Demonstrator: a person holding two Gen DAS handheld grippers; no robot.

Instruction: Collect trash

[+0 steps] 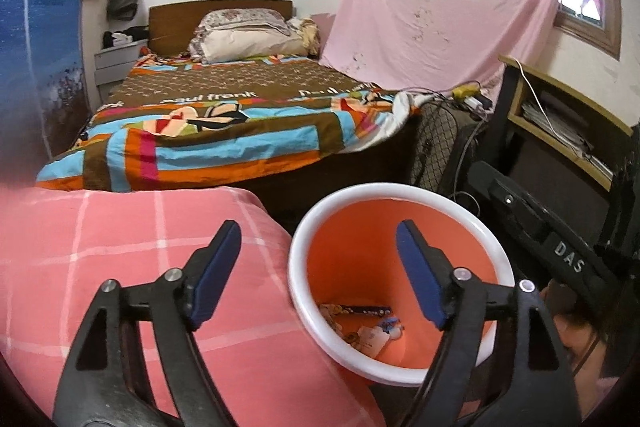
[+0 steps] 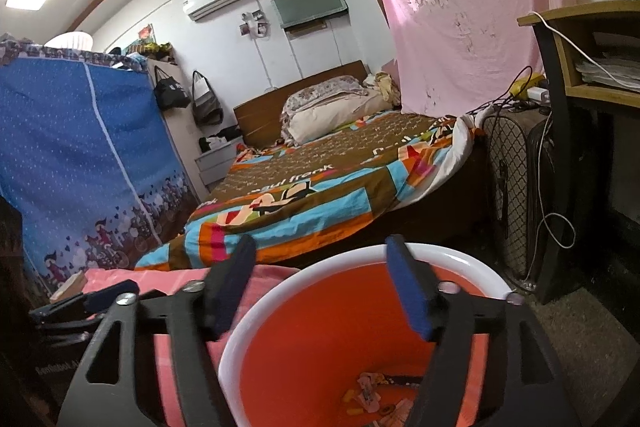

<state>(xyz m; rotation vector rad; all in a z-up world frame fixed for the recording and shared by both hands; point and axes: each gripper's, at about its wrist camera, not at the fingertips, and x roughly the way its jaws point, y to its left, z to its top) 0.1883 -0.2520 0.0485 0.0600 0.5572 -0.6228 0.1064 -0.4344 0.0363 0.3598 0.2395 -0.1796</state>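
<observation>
Trash (image 1: 362, 323) binned; both claws wide, empty.

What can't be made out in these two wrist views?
- Trash in the orange bin: too small to identify, left view.
- Bin's near rim: cut off by the bottom edge, right view.
- Shelf papers: blurred at the fisheye edge, right view.

Ahead of the tool stood a bed (image 1: 224, 131) under a striped patchwork quilt, pillows (image 1: 244, 39) at its wooden headboard. A pink checked blanket (image 1: 120, 259) lay nearest, a blue fabric wardrobe (image 2: 80, 155) left, a pink curtain (image 1: 440, 7) right.
</observation>
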